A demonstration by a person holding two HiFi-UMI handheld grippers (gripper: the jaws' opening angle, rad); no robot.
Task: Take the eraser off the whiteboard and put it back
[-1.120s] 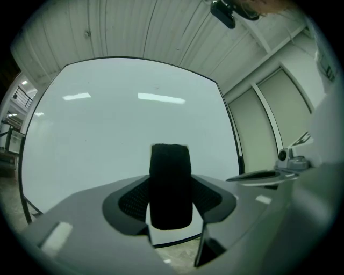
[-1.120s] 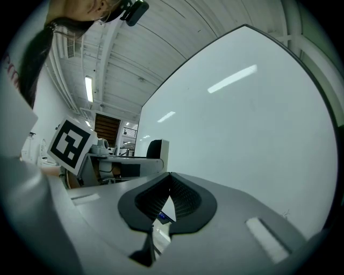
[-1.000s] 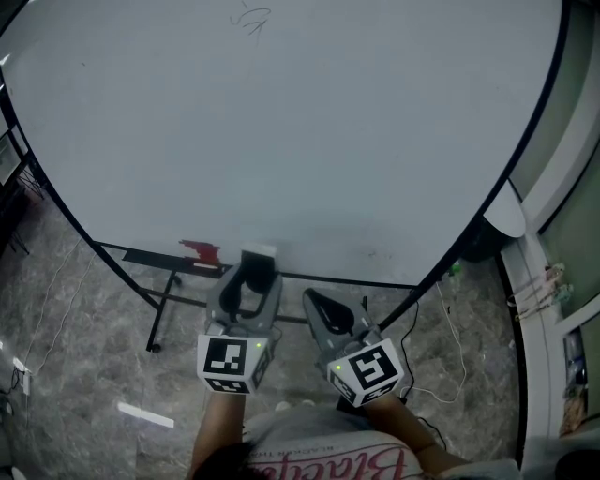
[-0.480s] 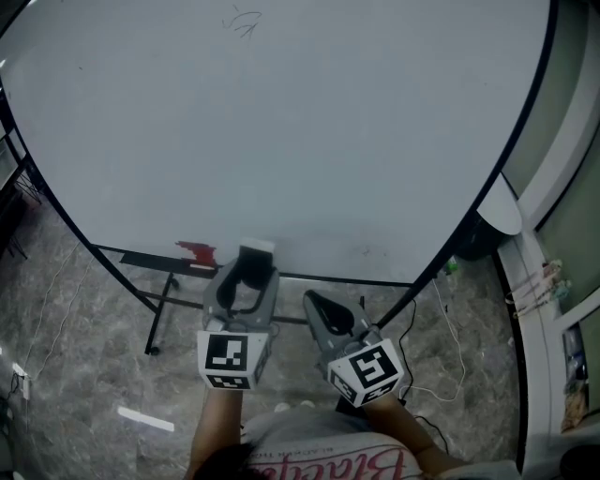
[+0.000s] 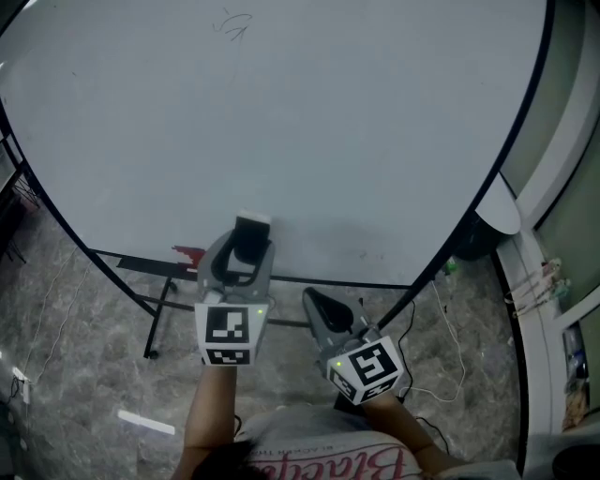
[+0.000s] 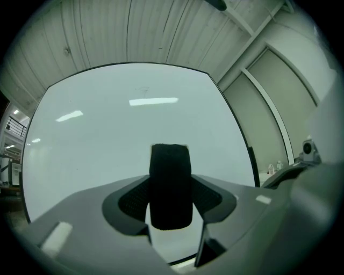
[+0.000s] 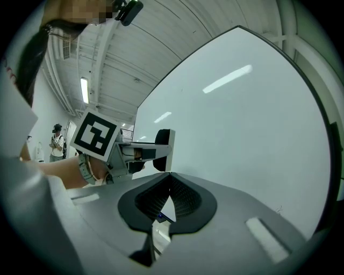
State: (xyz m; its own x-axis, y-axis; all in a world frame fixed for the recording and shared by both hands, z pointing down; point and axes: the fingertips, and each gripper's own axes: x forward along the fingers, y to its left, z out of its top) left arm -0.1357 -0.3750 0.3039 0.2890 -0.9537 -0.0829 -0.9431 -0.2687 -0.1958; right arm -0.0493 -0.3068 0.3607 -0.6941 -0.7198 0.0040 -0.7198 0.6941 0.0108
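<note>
A big white whiteboard (image 5: pixel 309 131) in a black frame stands over a grey marbled floor (image 5: pixel 84 319). The left gripper (image 5: pixel 246 249) clamps a black felt eraser with a white back (image 5: pixel 252 228) upright between its jaws, close to the board's lower part. I can't tell whether it touches. Lower and to its right, the right gripper (image 5: pixel 317 302) has its jaws pressed together, empty.

Head view: the whiteboard (image 5: pixel 281 122) runs off the top and left edges; the scribble (image 5: pixel 232 22) near its top is too small to read. Lower part of the eraser (image 5: pixel 252 228) hidden between the left tongs (image 5: pixel 249 244); eraser-to-board contact cannot be told. The red item (image 5: pixel 187 253) below the board: too small to identify.
</note>
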